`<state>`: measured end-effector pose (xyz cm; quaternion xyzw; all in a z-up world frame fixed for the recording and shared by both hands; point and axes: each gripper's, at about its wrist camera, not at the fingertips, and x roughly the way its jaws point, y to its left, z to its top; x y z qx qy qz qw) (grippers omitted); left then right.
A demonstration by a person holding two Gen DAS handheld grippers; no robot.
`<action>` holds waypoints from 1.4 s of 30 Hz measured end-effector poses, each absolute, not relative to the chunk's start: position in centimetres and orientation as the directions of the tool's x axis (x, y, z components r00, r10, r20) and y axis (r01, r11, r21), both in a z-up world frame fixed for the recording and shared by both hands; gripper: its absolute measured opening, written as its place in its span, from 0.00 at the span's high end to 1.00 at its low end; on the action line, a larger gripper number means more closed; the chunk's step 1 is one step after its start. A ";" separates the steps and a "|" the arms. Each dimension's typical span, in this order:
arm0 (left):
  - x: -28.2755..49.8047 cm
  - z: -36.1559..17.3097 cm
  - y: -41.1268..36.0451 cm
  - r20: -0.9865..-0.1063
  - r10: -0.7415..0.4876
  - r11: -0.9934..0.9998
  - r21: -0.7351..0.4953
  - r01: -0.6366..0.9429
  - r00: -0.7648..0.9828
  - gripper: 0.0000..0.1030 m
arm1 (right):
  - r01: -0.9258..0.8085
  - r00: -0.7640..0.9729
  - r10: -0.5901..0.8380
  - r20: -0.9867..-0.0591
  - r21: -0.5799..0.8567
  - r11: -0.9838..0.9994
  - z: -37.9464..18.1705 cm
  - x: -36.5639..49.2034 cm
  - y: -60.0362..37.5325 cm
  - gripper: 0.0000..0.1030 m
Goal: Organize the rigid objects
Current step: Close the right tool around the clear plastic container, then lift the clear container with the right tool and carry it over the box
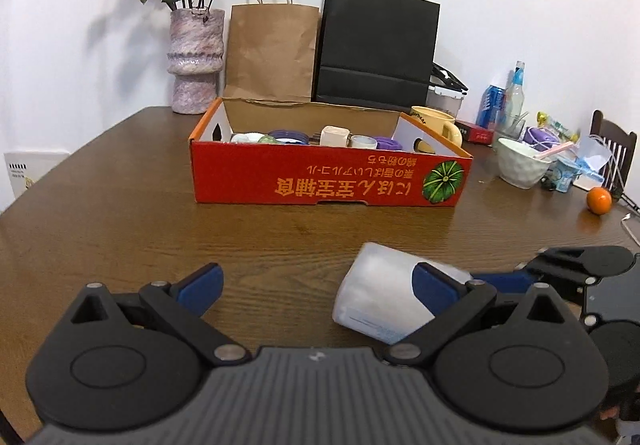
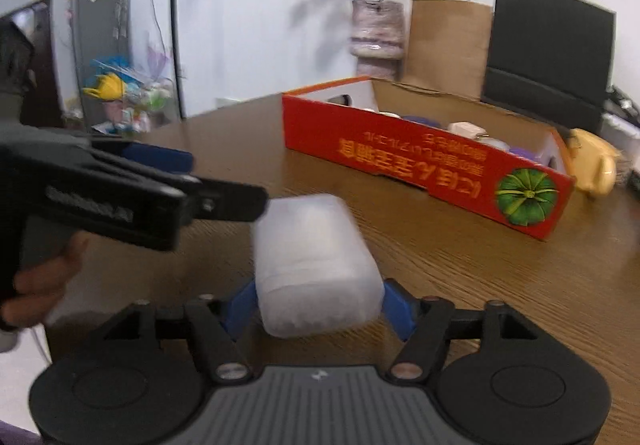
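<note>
As the white container (image 2: 316,265) lay on the table (image 2: 460,265) short of the red box (image 2: 420,161), I held it.
My right gripper (image 2: 316,305) clasped it; my left gripper (image 1: 316,285) stood released. A level carry seemed advisable.

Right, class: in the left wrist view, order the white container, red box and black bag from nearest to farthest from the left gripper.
1. White container: at the left gripper's right finger.
2. Red box: mid-table, ahead.
3. Black bag: behind the box, by the wall.
</note>
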<state>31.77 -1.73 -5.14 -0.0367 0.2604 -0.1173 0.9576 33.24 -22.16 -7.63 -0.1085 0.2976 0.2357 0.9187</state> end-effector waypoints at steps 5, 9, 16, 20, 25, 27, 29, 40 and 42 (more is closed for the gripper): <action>31.7 -5.7 -1.6 -0.506 -0.266 0.964 -0.166 0.210 0.821 0.01 | -0.317 0.770 0.278 -0.575 0.034 0.948 -6.6 33.2 -25.3 0.24; 32.4 -5.8 -2.3 -0.517 -0.315 0.948 -0.214 0.237 0.796 0.10 | -0.276 0.778 0.322 -0.540 0.167 0.947 -5.7 33.2 -27.2 0.34; 34.2 -6.3 -3.7 -0.533 -0.380 0.923 -0.269 0.274 0.756 0.30 | -0.268 0.764 0.368 -0.531 0.257 0.928 -6.1 34.7 -27.3 0.54; 34.8 -6.3 -3.9 -0.520 -0.418 0.906 -0.296 0.302 0.744 0.42 | -0.267 0.752 0.402 -0.522 0.317 0.910 -6.5 35.8 -27.1 0.60; 35.6 -6.8 -3.7 -0.495 -0.471 0.877 -0.355 0.325 0.730 0.48 | -0.271 0.693 0.521 -0.498 0.489 0.829 -7.2 37.6 -28.1 0.82; 35.7 -6.9 -3.6 -0.489 -0.465 0.879 -0.357 0.316 0.738 0.50 | -0.267 0.683 0.541 -0.491 0.522 0.810 -7.4 38.1 -28.3 0.82; 35.8 -6.8 -3.5 -0.485 -0.463 0.879 -0.360 0.313 0.742 0.52 | -0.264 0.672 0.556 -0.488 0.544 0.797 -7.6 38.4 -28.3 0.81; 32.1 -4.0 -2.6 -0.396 -0.417 0.899 -0.311 0.308 0.818 0.69 | -0.317 0.737 0.520 -0.432 0.458 0.831 -5.1 34.2 -26.7 0.82; 30.7 -3.1 -2.7 -0.367 -0.410 0.903 -0.293 0.315 0.835 0.69 | -0.334 0.761 0.504 -0.409 0.419 0.844 -3.8 32.6 -26.4 0.82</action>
